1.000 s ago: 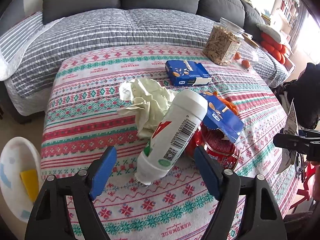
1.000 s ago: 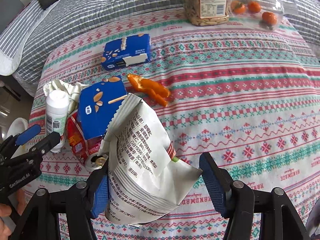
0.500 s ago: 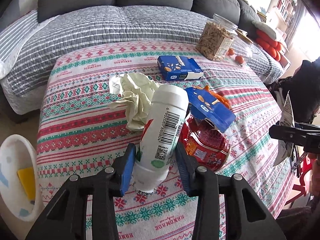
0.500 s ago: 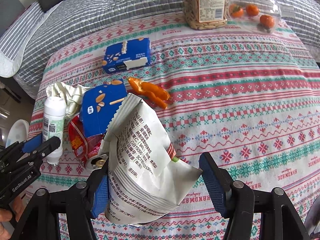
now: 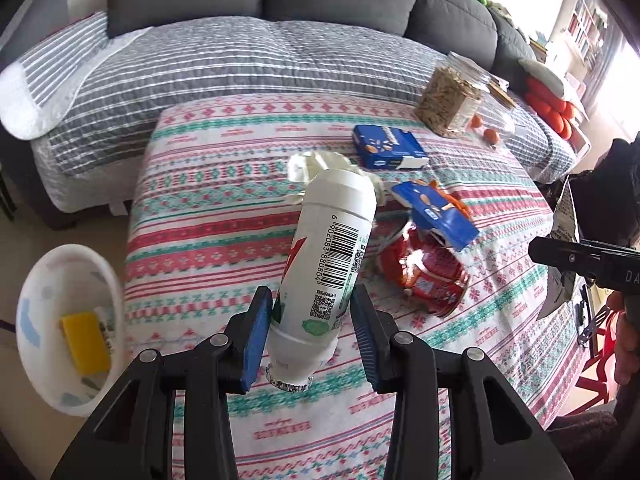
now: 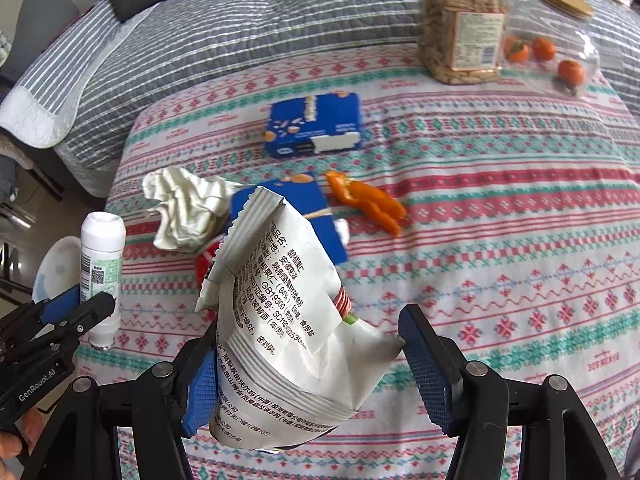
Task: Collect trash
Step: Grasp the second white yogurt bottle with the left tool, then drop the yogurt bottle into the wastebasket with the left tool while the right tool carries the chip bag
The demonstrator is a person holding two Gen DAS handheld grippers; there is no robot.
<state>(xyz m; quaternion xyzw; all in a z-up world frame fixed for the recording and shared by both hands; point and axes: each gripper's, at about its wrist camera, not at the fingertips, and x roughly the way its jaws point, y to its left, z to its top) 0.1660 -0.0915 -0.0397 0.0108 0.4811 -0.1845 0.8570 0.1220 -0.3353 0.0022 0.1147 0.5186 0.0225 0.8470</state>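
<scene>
My left gripper [image 5: 312, 320] is shut on a white bottle [image 5: 332, 256]. The bottle is tilted, foil mouth down, near the table's left edge; the right wrist view shows the bottle [image 6: 102, 264] too. My right gripper [image 6: 312, 376] holds a white snack bag [image 6: 280, 304] between widely spread fingers, above the table's near side. On the patterned tablecloth [image 6: 500, 240] lie a crumpled tissue [image 5: 320, 168], a torn blue carton [image 5: 432, 212], a red wrapper [image 5: 424, 276] and orange peel [image 6: 368, 200].
A white bin [image 5: 68, 320] holding a yellow item stands on the floor, left of the table. At the back of the table are a blue box [image 6: 316, 128], a jar of nuts [image 6: 460, 28] and a clear tub of tangerines [image 6: 552, 48]. A grey sofa [image 5: 280, 52] is behind.
My left gripper has gone from open to shut on the bottle and moved left with it, away from the trash pile. The right gripper still holds the bag the same way.
</scene>
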